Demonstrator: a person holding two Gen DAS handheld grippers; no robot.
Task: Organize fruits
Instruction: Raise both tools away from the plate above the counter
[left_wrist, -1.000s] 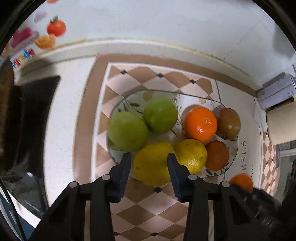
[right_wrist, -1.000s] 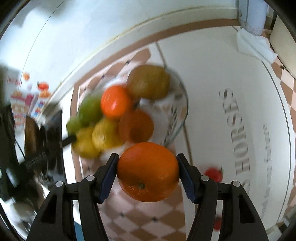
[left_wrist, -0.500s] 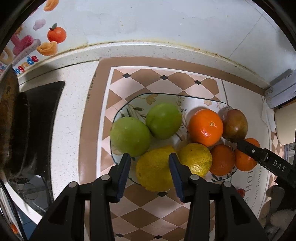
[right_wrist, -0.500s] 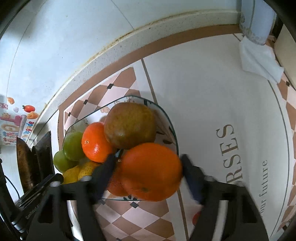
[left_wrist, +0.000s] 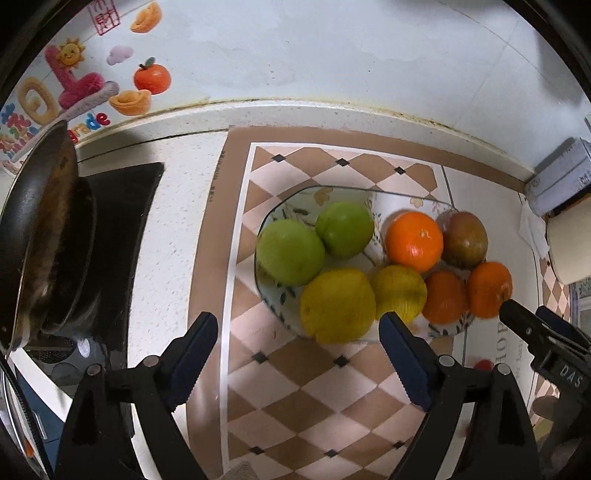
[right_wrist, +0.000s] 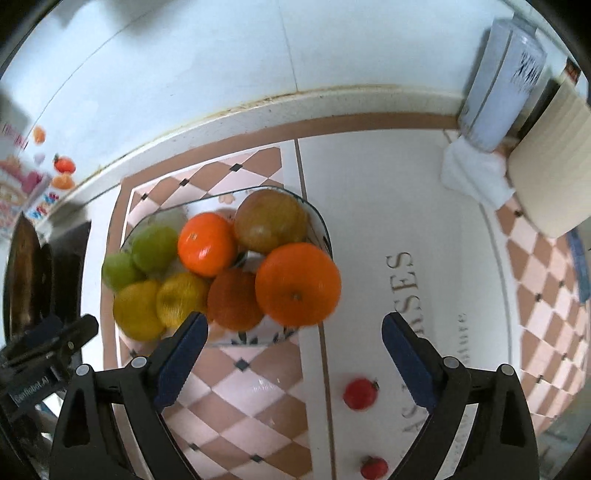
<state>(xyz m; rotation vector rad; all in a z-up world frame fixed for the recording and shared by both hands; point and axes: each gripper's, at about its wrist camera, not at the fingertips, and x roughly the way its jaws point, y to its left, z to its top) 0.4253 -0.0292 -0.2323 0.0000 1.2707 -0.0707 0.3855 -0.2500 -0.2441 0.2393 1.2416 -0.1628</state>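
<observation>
My left claw (left_wrist: 295, 343) hangs above the table (left_wrist: 173, 236) with its two blue-padded fingers spread wide, nothing between them; under the gap lies the checked brown-and-pink mat (left_wrist: 317, 391). Just ahead sits the glass bowl (left_wrist: 314, 194), many-sided, with a leaf print on its wall. It is packed: two smooth green fruits (left_wrist: 290, 251) at its left, two dimpled yellow citrus (left_wrist: 338, 304) on the near rim, a glossy orange (left_wrist: 413, 242), a duller brown-green fruit (left_wrist: 464, 239) behind it, and a darker orange (left_wrist: 445, 296) low at the right.

My right claw (right_wrist: 293, 334) is likewise wide apart and grips nothing. The big round orange (right_wrist: 297, 284) sits on the near right edge of the bowl (right_wrist: 317, 218), against the darker orange (right_wrist: 234, 299), just ahead of my blue pads and clear of both.

To the right of the bowl the white printed cloth (right_wrist: 369, 206) runs flat, with two small red fruits (right_wrist: 360, 393) on it near me. A dark pan (left_wrist: 40, 229) on a black hob crowds the left edge; a pale carton (right_wrist: 502, 77) and crumpled tissue stand at the far right against the wall.
</observation>
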